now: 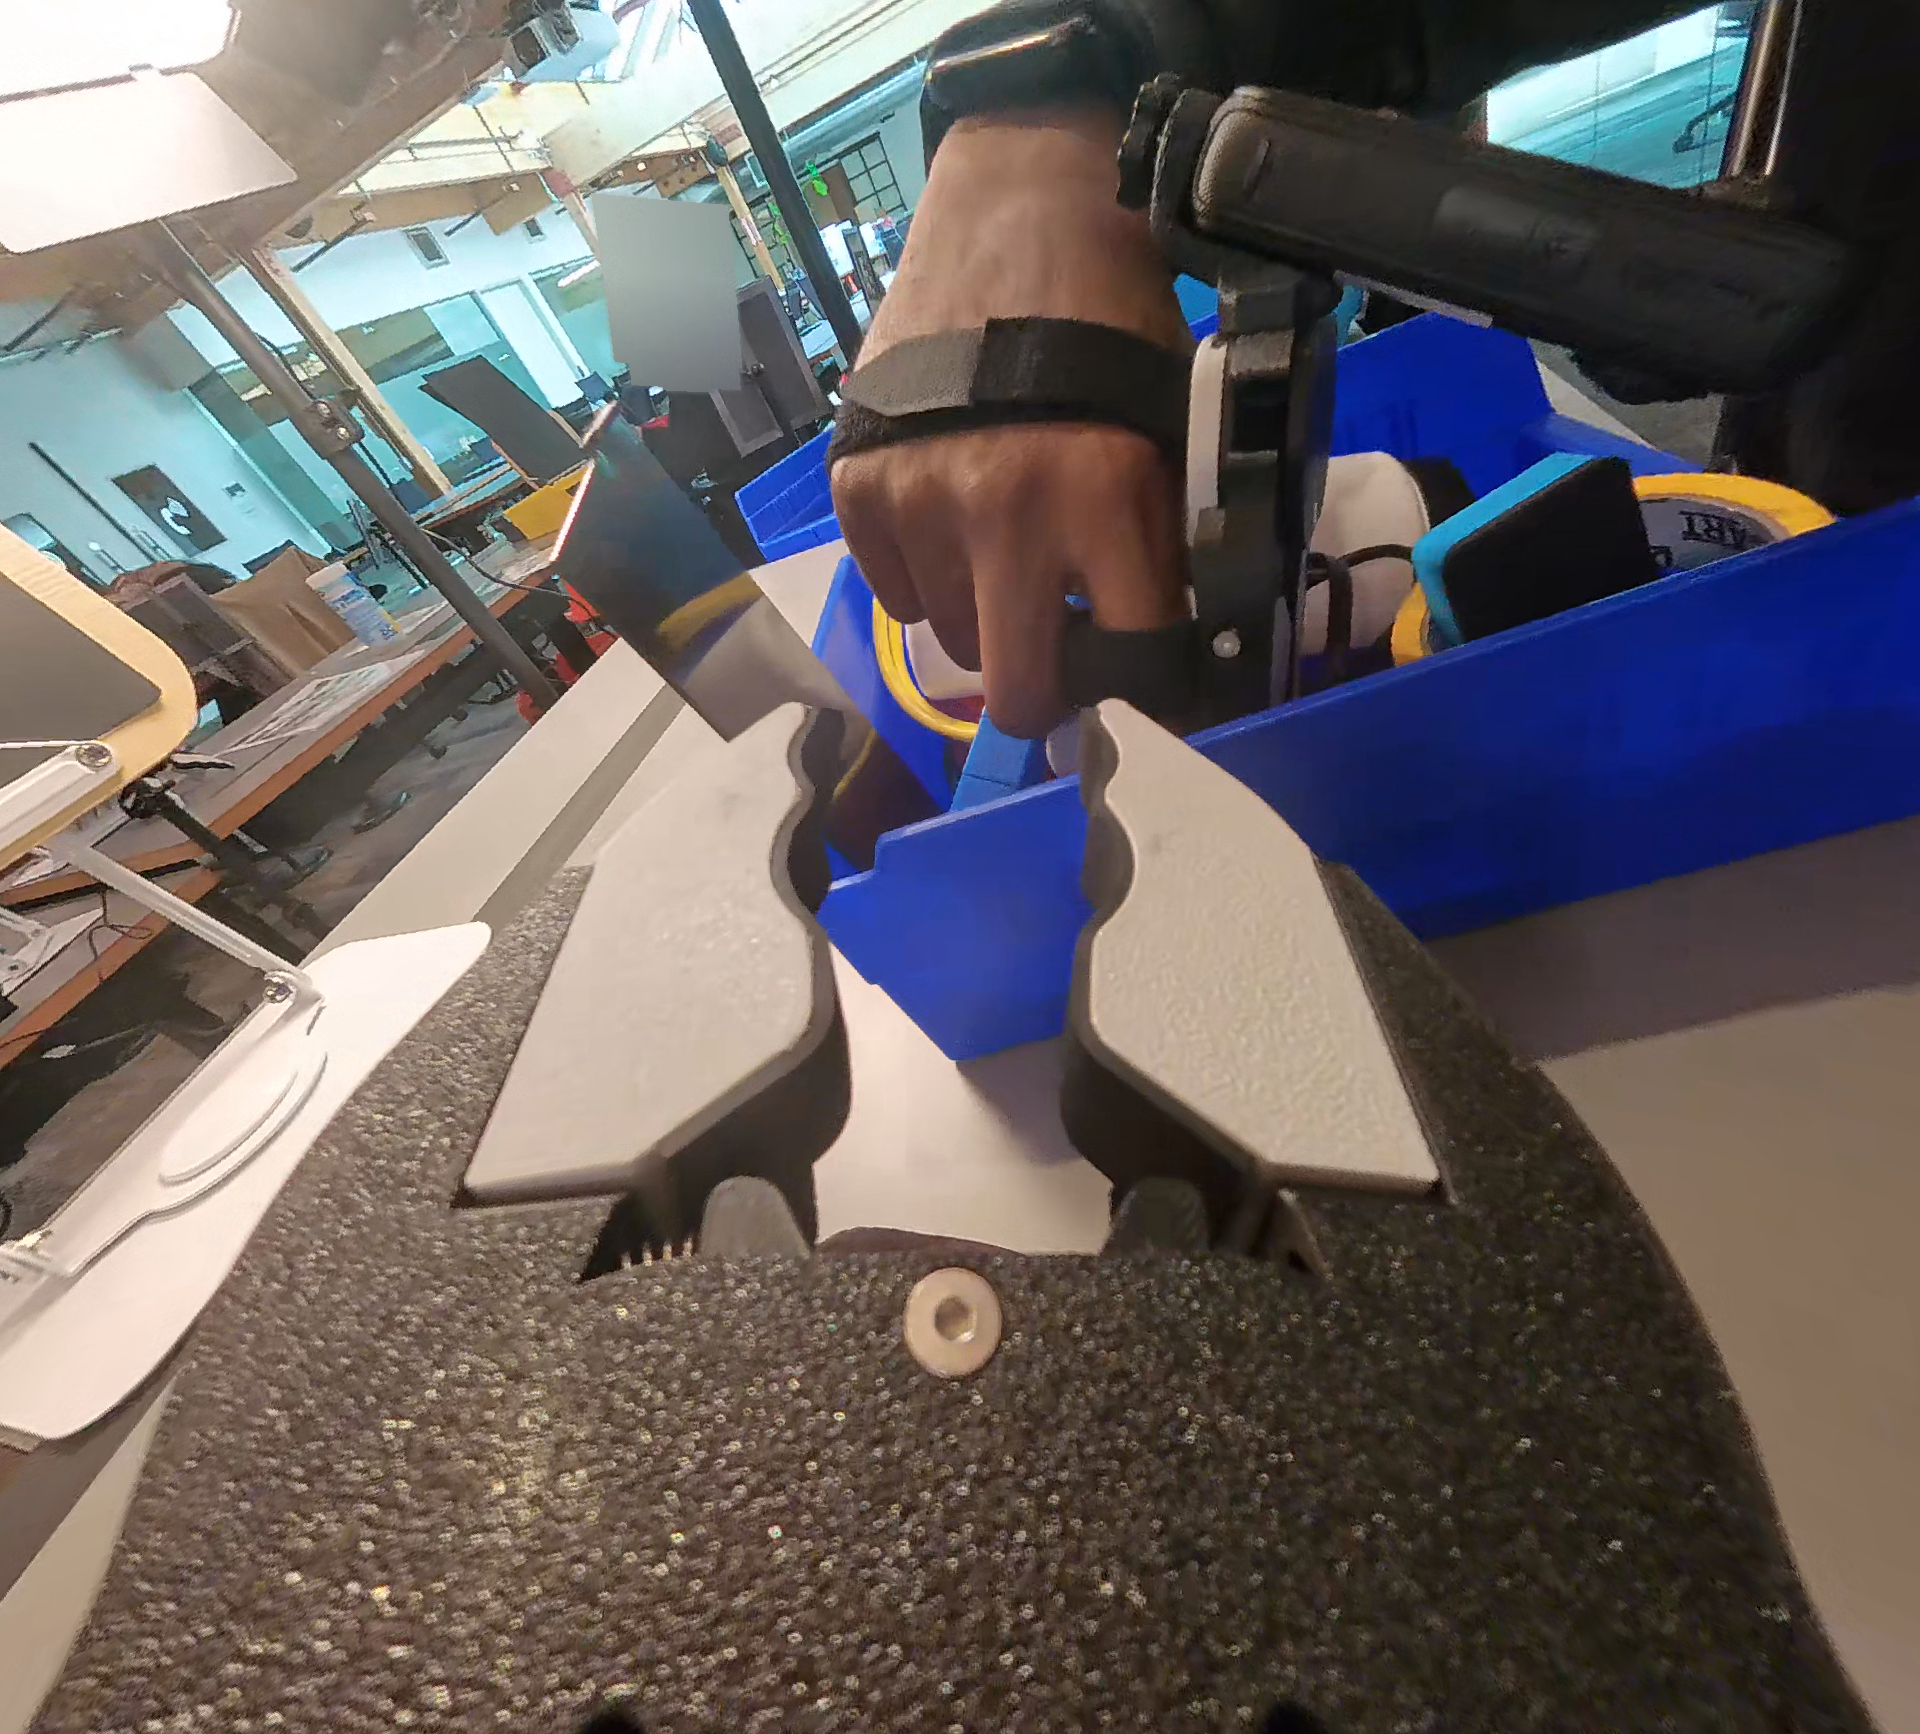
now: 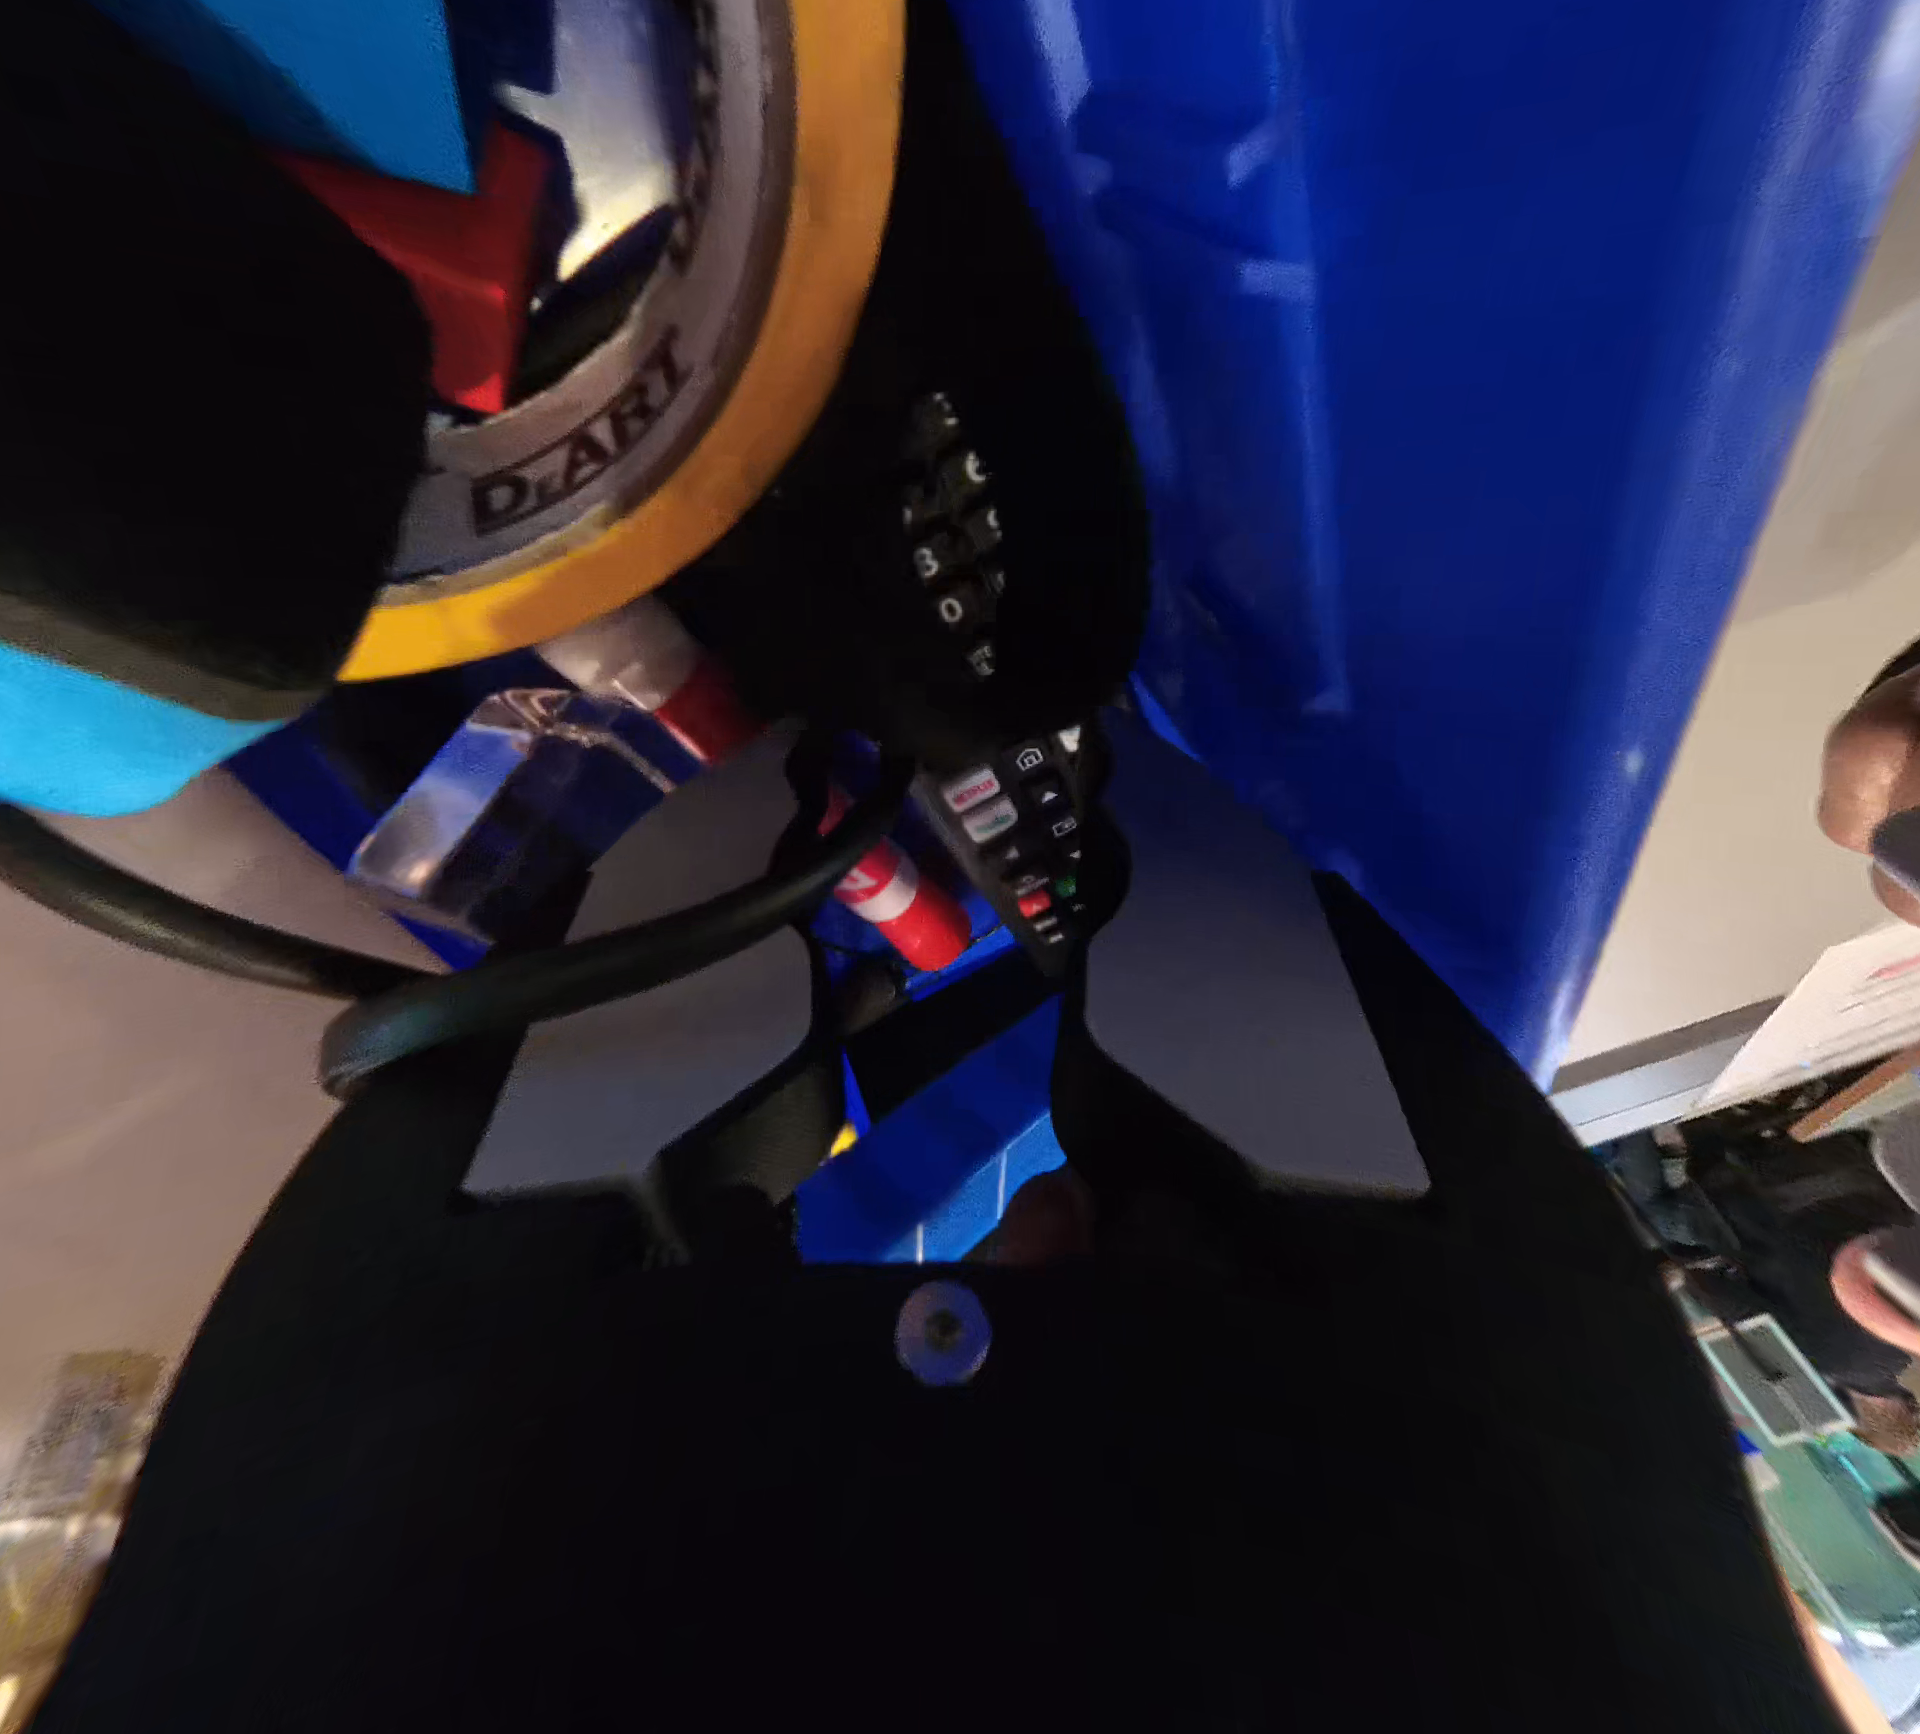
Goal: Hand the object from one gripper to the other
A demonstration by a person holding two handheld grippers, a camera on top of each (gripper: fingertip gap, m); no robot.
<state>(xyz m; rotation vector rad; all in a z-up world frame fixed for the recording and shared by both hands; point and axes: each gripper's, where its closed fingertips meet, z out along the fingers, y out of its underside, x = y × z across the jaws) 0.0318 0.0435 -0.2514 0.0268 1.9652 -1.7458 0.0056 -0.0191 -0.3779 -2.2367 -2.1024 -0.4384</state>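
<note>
Still at the pick-up step, the right gripper reaches into the blue bin, jaws parted and empty around the black remote at twelve o'clock, while the left gripper waits open and empty outside; next, closing squarely on the remote.

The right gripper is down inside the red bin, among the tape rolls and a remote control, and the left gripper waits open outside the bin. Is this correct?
Not quite: the bin is blue, not red, as the left wrist view shows. The right gripper is down inside it, among tape rolls and a remote control, while the left gripper waits open outside.
</note>
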